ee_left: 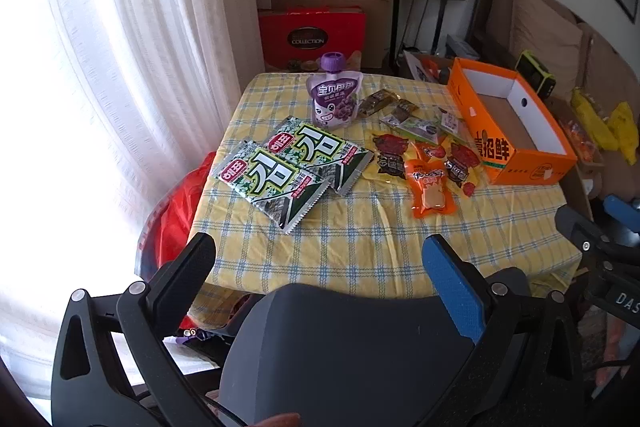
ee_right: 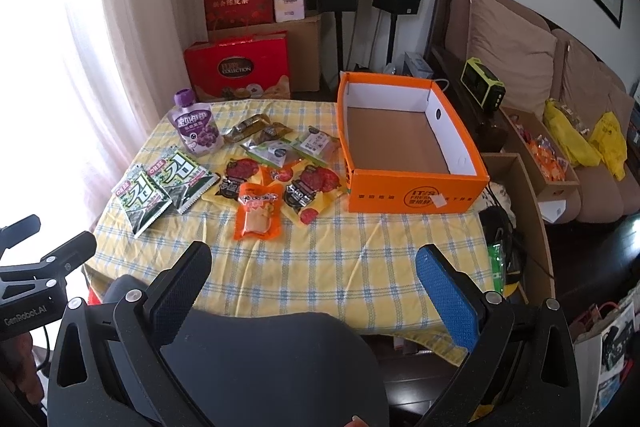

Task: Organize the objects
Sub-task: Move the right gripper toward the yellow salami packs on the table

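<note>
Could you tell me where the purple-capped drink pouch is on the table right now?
The purple-capped pouch stands upright near the table's far left corner, just behind the two green seaweed packets, in both wrist views.

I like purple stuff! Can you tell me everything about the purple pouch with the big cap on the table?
The purple pouch is a soft, shiny drink pouch with a chunky purple screw cap on top, still on. Its front shows white writing, a little cartoon face and dark grapes. It stands upright, leaning slightly, near the far left corner of the table, on the yellow checked cloth. Its bottom edge meets the corner of a green seaweed packet. Nothing is holding it.
</note>
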Action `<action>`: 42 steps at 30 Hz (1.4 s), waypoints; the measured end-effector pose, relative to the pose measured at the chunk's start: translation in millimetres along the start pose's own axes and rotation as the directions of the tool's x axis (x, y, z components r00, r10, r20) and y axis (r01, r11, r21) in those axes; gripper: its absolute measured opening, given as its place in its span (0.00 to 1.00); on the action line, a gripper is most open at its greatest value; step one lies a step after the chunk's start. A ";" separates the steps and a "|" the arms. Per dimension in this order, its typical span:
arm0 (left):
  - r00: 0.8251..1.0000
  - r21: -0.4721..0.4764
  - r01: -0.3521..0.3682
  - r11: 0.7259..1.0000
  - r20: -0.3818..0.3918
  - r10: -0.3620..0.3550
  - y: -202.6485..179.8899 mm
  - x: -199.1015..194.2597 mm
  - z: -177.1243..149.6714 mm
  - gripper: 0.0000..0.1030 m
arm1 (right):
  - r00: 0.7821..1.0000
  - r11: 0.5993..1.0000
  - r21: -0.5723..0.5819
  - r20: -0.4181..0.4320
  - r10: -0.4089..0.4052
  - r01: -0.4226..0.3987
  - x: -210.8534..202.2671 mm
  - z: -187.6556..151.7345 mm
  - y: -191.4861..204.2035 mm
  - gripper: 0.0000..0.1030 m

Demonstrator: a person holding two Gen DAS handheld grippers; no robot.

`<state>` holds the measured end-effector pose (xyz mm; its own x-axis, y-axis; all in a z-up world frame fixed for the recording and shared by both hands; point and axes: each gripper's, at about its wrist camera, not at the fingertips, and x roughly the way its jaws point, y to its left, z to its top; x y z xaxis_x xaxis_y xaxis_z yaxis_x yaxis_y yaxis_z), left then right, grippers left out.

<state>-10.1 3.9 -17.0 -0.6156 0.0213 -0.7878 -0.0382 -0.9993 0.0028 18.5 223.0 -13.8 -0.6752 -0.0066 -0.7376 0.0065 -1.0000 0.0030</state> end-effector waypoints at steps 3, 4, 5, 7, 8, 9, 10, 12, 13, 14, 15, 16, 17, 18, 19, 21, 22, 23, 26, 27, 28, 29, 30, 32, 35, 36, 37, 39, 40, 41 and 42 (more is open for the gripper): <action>1.000 0.006 -0.007 1.000 0.007 0.007 0.4 2.4 -0.4 1.00 | 1.000 1.000 -0.010 -0.019 0.006 -0.006 6.6 0.0 -0.2 1.00; 1.000 0.009 -0.013 1.000 0.009 0.012 0.2 3.0 -0.7 1.00 | 1.000 1.000 -0.014 -0.022 0.002 -0.002 8.0 -0.3 0.4 1.00; 1.000 0.011 -0.016 1.000 0.010 0.015 -0.1 3.6 -0.6 1.00 | 1.000 1.000 -0.016 -0.022 -0.002 0.002 8.7 -0.8 0.5 1.00; 1.000 0.011 -0.015 1.000 0.008 0.015 -0.4 5.4 -0.4 1.00 | 1.000 1.000 -0.013 -0.023 -0.001 0.001 9.9 -0.3 1.2 1.00; 1.000 0.011 -0.011 1.000 0.007 0.011 -0.2 6.0 -0.4 1.00 | 1.000 1.000 -0.009 -0.021 0.001 -0.001 10.2 -0.4 0.9 1.00; 1.000 0.009 -0.008 1.000 0.006 0.008 0.3 6.7 0.0 1.00 | 1.000 1.000 -0.006 -0.020 0.001 -0.001 10.8 -0.2 0.9 1.00; 1.000 0.010 -0.001 1.000 0.005 0.001 0.6 7.5 -0.1 1.00 | 1.000 1.000 -0.005 -0.019 -0.001 0.001 11.5 0.5 1.3 1.00; 1.000 0.010 0.018 1.000 0.011 -0.018 1.2 9.0 1.4 1.00 | 1.000 1.000 -0.003 -0.015 -0.005 0.005 13.7 2.0 0.4 1.00; 0.999 0.011 0.034 0.999 0.020 -0.034 2.2 9.5 2.6 1.00 | 1.000 1.000 -0.003 -0.015 -0.005 0.005 14.6 2.8 -0.4 1.00; 0.998 0.017 0.051 0.999 0.027 -0.052 2.6 11.4 4.3 1.00 | 1.000 1.000 0.000 -0.013 -0.002 0.002 16.4 3.4 -1.8 1.00; 0.998 0.022 0.057 0.998 0.029 -0.057 1.7 13.2 6.6 1.00 | 1.000 1.000 0.005 -0.013 0.003 -0.003 18.2 4.1 -3.5 1.00; 0.997 0.026 0.065 0.998 0.033 -0.066 1.8 15.7 8.0 1.00 | 1.000 1.000 0.011 -0.017 0.011 -0.011 21.0 4.6 -5.7 1.00; 0.997 0.029 0.073 0.997 0.036 -0.074 2.4 18.8 9.6 1.00 | 0.999 0.999 0.020 -0.021 0.025 -0.024 25.0 5.2 -9.0 1.00; 0.996 0.029 0.077 0.997 0.037 -0.078 2.9 21.8 10.7 1.00 | 0.999 0.999 0.030 -0.025 0.037 -0.036 28.6 5.4 -12.3 1.00; 0.996 0.028 0.082 0.996 0.039 -0.083 4.1 25.0 11.9 1.00 | 0.998 0.998 0.044 -0.032 0.055 -0.054 34.7 5.8 -17.7 1.00; 0.995 0.023 0.094 0.995 0.030 -0.095 6.0 34.0 14.5 1.00 | 0.995 0.995 0.060 -0.050 0.083 -0.080 43.7 6.0 -24.6 1.00; 0.994 0.020 0.103 0.994 0.022 -0.104 7.0 37.4 14.7 1.00 | 0.995 0.994 0.071 -0.053 0.088 -0.084 47.7 5.5 -28.1 1.00; 0.992 0.011 0.129 0.992 0.014 -0.129 8.6 42.7 15.7 0.99 | 0.996 0.994 0.083 -0.047 0.080 -0.076 50.6 5.1 -32.2 1.00; 0.982 -0.007 0.189 0.982 -0.010 -0.189 8.3 53.1 16.4 0.89 | 0.998 0.995 0.086 -0.037 0.054 -0.051 56.9 3.1 -38.1 1.00; 0.979 -0.011 0.205 0.979 -0.015 -0.205 6.8 56.3 16.4 0.88 | 0.998 0.995 0.085 -0.040 0.047 -0.044 59.5 2.9 -39.7 1.00; 0.976 -0.010 0.215 0.977 -0.021 -0.215 4.8 59.8 17.4 0.88 | 0.998 0.996 0.084 -0.041 0.040 -0.036 62.6 2.4 -41.4 0.99; 0.973 -0.008 0.227 0.974 -0.037 -0.228 1.4 64.0 18.9 0.88 | 0.998 0.996 0.087 -0.043 0.035 -0.031 64.3 1.8 -43.7 0.98; 0.970 -0.007 0.239 0.971 -0.051 -0.239 -3.1 67.7 20.3 0.88 | 0.998 0.995 0.093 -0.046 0.031 -0.026 65.8 1.1 -45.9 0.98; 0.964 0.005 0.254 0.967 -0.080 -0.253 -15.3 77.0 25.0 0.88 | 0.998 0.994 0.109 -0.051 0.033 -0.027 67.8 0.6 -51.2 0.97; 0.963 0.038 0.253 0.967 -0.101 -0.248 -33.6 87.8 30.7 0.88 | 0.999 0.993 0.114 -0.051 0.014 -0.008 68.0 -0.3 -57.0 0.97; 0.962 0.046 0.257 0.965 -0.107 -0.251 -39.2 90.8 32.9 0.88 | 0.999 0.994 0.113 -0.051 0.007 -0.001 68.1 -0.7 -57.8 0.97; 0.962 0.052 0.257 0.965 -0.115 -0.250 -45.9 95.0 35.6 0.88 | 0.999 0.994 0.114 -0.053 0.001 0.005 68.2 -0.9 -59.2 0.97; 0.963 0.059 0.247 0.967 -0.129 -0.238 -54.4 103.1 38.9 0.89 | 0.998 0.993 0.117 -0.056 0.000 0.007 68.9 -1.3 -61.9 0.97; 0.965 0.063 0.234 0.970 -0.134 -0.224 -58.3 107.8 40.4 0.89 | 0.998 0.993 0.118 -0.058 -0.003 0.010 69.2 -1.2 -62.4 0.97; 0.967 0.067 0.223 0.973 -0.142 -0.212 -62.6 112.9 41.7 0.89 | 0.998 0.993 0.119 -0.060 -0.005 0.012 69.7 -1.3 -63.5 0.97; 0.966 0.073 0.222 0.972 -0.149 -0.210 -66.3 117.8 42.0 0.89 | 0.998 0.993 0.119 -0.060 -0.006 0.013 69.9 -1.4 -63.7 0.97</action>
<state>-113.2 73.9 -84.1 -0.4692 0.2254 -0.8538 -0.2310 -0.9645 -0.1277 -28.1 286.3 -66.4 -0.6296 -0.0008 -0.7769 -0.0898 -0.9932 0.0738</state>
